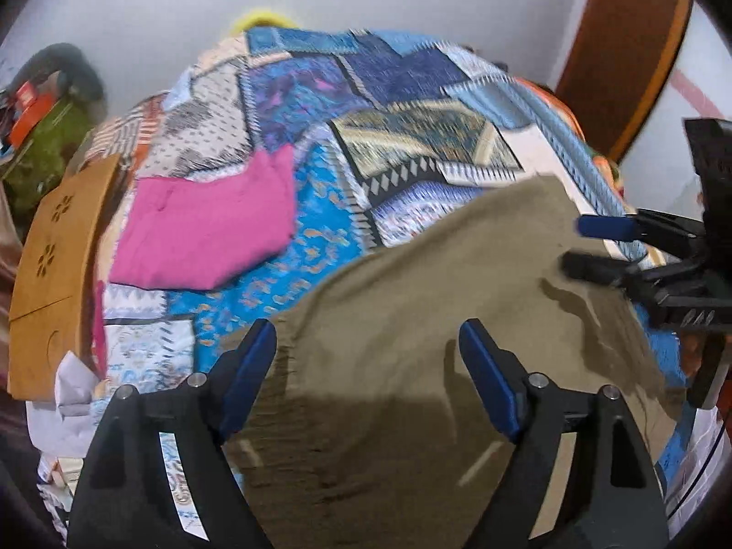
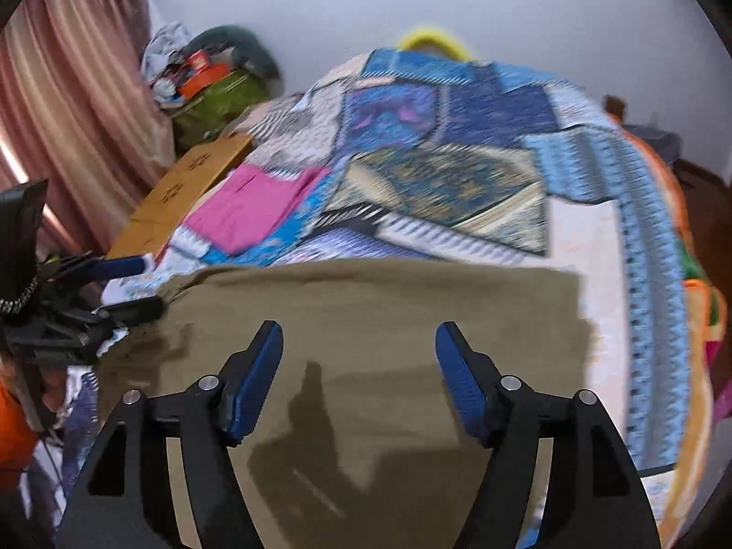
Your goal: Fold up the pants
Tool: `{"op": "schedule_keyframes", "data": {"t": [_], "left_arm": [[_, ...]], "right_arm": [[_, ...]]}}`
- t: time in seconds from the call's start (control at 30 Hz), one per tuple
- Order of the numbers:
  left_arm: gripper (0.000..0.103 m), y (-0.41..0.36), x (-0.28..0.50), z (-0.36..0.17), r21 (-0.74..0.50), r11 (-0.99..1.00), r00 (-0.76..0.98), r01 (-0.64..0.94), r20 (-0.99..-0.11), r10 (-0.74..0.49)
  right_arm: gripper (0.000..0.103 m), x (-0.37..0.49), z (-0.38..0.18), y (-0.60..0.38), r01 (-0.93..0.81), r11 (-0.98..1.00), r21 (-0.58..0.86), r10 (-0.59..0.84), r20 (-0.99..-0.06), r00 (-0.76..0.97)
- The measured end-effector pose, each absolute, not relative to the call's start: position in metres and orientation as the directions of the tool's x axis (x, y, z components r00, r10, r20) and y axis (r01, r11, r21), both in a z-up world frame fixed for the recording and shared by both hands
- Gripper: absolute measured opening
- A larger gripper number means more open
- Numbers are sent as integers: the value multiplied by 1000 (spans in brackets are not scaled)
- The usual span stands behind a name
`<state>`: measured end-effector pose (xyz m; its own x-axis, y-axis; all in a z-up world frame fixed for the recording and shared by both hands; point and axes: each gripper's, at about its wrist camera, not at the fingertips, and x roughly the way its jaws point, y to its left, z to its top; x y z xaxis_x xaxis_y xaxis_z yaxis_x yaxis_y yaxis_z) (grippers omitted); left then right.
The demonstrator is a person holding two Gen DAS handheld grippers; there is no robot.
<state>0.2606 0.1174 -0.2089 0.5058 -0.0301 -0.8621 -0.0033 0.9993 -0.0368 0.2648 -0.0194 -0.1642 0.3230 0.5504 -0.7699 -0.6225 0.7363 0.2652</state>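
Note:
The olive-brown pants (image 1: 411, 329) lie spread on the patchwork bedspread (image 1: 320, 105), near its front edge. In the right wrist view the pants (image 2: 366, 320) form a wide flat panel with a straight far edge. My left gripper (image 1: 368, 343) is open and empty, hovering over the pants' left part. My right gripper (image 2: 359, 347) is open and empty above the pants' middle. The right gripper (image 1: 590, 247) shows at the right edge of the left wrist view, over the pants' right side. The left gripper (image 2: 132, 286) shows at the left edge of the right wrist view.
A folded pink garment (image 1: 206, 228) lies on the bedspread beyond the pants, also in the right wrist view (image 2: 247, 215). A wooden board (image 1: 55, 265) stands at the bed's left side. Clutter on a green cover (image 2: 215, 87) sits by the pink curtain (image 2: 68, 114). A brown door (image 1: 627, 45) is at the right.

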Motion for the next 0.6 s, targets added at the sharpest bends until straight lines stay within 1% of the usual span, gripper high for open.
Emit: {"op": "schedule_keyframes", "data": {"t": [0.07,0.13,0.17,0.23,0.3,0.47,0.6], "left_arm": [[83,110,262,-222,-34,999,469,-2,-883,-29],[83,105,255,-234,-50,999,443,9,-895,-49],[83,100,249,-238,-32,999,450,18,-892,-36],[83,91,235,-239,35,998,487,44,-874,9],[83,85,223,-236,71,996,512,55,-858,33],[83,86,205,-231,51,998,517,43,-855,22],[83,83,187,-229,87,995,526,46,-849,50]], "right_arm": [[66,262,-181,-5,-629,736,251,518,-806,285],[66,256,-209,8,-647,712,271,480,-861,167],[66,253,-218,10,-655,707,267,462,-876,142],[68,239,-219,5,-682,700,214,465,-861,206],[68,230,-217,-5,-678,704,211,461,-862,209],[68,208,-213,-31,-644,733,216,454,-861,229],[68,193,-209,-51,-625,756,194,444,-854,272]]}}
